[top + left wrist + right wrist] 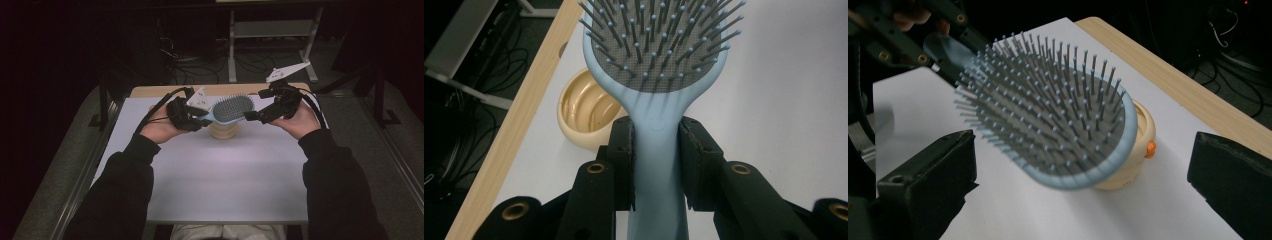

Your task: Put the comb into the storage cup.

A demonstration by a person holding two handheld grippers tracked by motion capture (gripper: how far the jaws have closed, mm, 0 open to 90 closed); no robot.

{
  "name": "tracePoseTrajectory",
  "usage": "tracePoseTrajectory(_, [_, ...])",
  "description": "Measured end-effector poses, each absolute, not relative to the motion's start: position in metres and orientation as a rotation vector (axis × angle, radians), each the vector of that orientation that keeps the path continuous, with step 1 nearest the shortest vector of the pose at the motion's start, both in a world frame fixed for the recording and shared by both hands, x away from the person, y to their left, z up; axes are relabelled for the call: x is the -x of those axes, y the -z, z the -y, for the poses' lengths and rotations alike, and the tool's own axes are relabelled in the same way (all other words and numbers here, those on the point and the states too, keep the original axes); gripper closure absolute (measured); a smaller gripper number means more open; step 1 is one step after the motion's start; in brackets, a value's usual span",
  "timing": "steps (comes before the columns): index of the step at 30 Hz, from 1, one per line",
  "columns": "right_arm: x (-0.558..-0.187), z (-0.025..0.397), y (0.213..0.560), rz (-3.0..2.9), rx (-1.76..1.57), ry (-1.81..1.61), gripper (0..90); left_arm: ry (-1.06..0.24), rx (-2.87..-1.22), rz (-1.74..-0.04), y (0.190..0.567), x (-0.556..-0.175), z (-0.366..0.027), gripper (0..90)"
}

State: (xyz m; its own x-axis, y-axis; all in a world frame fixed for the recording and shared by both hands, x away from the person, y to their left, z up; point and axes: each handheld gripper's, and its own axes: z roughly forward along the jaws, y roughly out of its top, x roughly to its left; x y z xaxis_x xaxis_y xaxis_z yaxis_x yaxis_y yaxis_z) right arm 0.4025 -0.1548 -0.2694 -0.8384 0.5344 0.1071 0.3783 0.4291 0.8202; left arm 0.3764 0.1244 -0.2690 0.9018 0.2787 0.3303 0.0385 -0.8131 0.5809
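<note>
High view above the table (pixel 200 190) looking forward and down, both gripper views close, facing the same hairbrush (pixel 659 60) from opposite ends

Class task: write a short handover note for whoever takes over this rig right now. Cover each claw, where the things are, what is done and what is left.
Left claw: shut on the brush handle, holding it in the air, bristles up.
Right claw: open, jaws either side of the brush head, not touching it.
Cup: on the white sheet, below the brush head.
Done: brush lifted and presented to the right claw.
Left: probably close the right claw on the head, then release the left; the end goal cannot be told.
</note>
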Motion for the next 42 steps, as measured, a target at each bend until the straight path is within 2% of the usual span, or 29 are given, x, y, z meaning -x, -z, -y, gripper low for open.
tracePoseTrajectory(12, [-0.433,0.144,0.279,-2.646,-1.102,-1.481,0.0,-0.590,-2.436,-0.227,0.271,-0.375,-0.125,70.0])
tracePoseTrajectory(13, [-0.435,0.142,0.280,-2.668,-1.127,-1.479,1.5,-0.594,-2.435,-0.230,0.272,-0.375,-0.125,70.0])
tracePoseTrajectory(15, [-0.438,0.141,0.282,-2.722,-1.131,-1.526,16.4,-0.616,-2.440,-0.235,0.274,-0.375,-0.126,70.0])
tracePoseTrajectory(17, [-0.440,0.139,0.283,-2.740,-1.170,-1.528,17.6,-0.602,-2.431,-0.248,0.277,-0.375,-0.129,70.1])
tracePoseTrajectory(19, [-0.441,0.137,0.285,-2.782,-1.210,-1.534,24.5,-0.604,-2.424,-0.253,0.281,-0.376,-0.130,70.0])
tracePoseTrajectory(26, [-0.445,0.142,0.286,-2.753,-1.316,-1.618,36.4,-0.588,-2.376,-0.269,0.289,-0.377,-0.134,70.1])
tracePoseTrajectory(31, [-0.435,0.141,0.276,-2.716,-1.148,-1.583,51.7,-0.568,-2.384,-0.279,0.294,-0.378,-0.133,70.5])
tracePoseTrajectory(36, [-0.428,0.138,0.263,-2.677,-1.102,-1.561,56.5,-0.569,-2.372,-0.284,0.294,-0.380,-0.133,70.6])
tracePoseTrajectory(42, [-0.417,0.125,0.243,-2.660,-1.020,-1.453,58.5,-0.509,-2.341,-0.324,0.294,-0.384,-0.135,70.0])
